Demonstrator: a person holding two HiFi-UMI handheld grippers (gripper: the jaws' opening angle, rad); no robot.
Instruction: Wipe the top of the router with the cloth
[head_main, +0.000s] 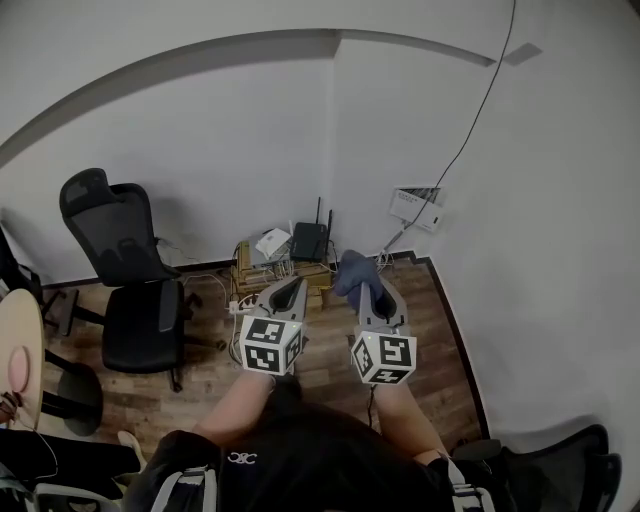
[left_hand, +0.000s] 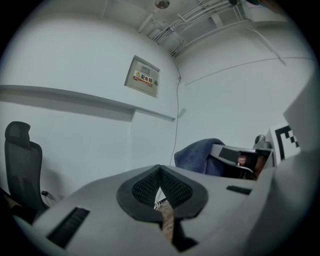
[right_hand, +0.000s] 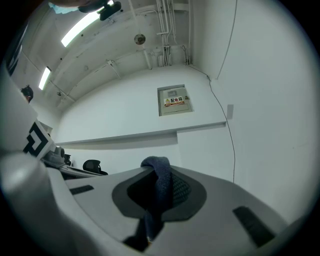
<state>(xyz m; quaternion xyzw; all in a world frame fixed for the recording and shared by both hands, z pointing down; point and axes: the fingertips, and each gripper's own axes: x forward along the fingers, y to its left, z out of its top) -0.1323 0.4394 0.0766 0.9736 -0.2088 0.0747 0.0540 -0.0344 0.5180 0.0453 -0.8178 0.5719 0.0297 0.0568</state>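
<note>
A black router (head_main: 309, 241) with two upright antennas stands on a small wooden stand (head_main: 246, 264) by the wall, among white cables. My right gripper (head_main: 366, 287) is shut on a dark blue cloth (head_main: 350, 273), which bunches above its jaws; the cloth (right_hand: 158, 190) hangs between the jaws in the right gripper view. My left gripper (head_main: 290, 291) is held beside it, short of the router, jaws closed together with nothing between them. From the left gripper view the cloth (left_hand: 197, 155) shows at the right. Both grippers point upward at the walls.
A black office chair (head_main: 125, 275) stands to the left on the wooden floor. A round table edge (head_main: 20, 350) is at far left, another chair (head_main: 570, 465) at bottom right. A white wall box (head_main: 414, 207) with a cable hangs right of the router.
</note>
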